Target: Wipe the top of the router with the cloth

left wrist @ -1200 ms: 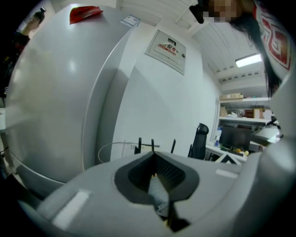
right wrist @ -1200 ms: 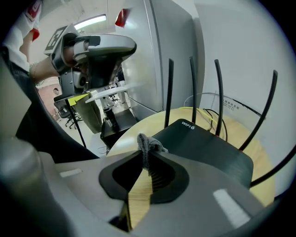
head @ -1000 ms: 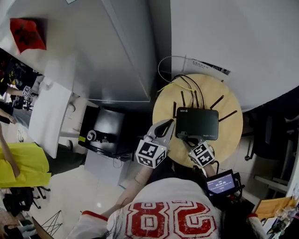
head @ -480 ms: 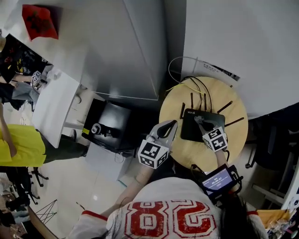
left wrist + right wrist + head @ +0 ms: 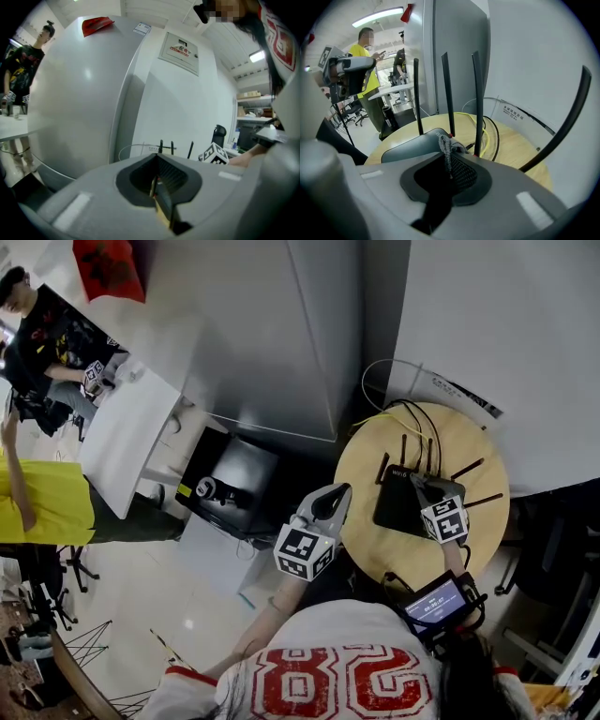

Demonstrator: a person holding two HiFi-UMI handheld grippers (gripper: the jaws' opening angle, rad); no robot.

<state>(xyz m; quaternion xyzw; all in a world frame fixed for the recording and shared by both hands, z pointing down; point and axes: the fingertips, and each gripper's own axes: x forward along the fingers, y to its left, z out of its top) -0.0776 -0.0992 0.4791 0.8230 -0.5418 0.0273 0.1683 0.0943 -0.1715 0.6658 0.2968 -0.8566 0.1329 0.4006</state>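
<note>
**Cloth pinched and down on the router, with the top lying to the jaws' left**

The jaws of the right gripper [image 5: 449, 161] are clenched on a small grey woven cloth [image 5: 443, 144], a tuft of it standing up between them. The cloth end sits low over the flat black plastic router [image 5: 407, 143], near its back edge, just short of the row of thin black upright antennas [image 5: 448, 93]. Whether the cloth actually presses on the casing cannot be made out.

The router [image 5: 396, 507] rests near the middle of the round pale wooden desk [image 5: 373, 457], its long axis along the antenna row. Yellow and black cables [image 5: 486, 127] loop off behind it toward the desk's far edge.

From these jaws most of the bare top stretches to the left – so the next stroke probably wants a sideways sweep along that long axis, parallel to the antennas rather than into them.

The left gripper [image 5: 336, 495] hangs off the desk's left edge, jaws closed with nothing between them [image 5: 157, 183]. The right gripper [image 5: 422, 487] is plainly the nearer one – it is the one over the router.
</note>
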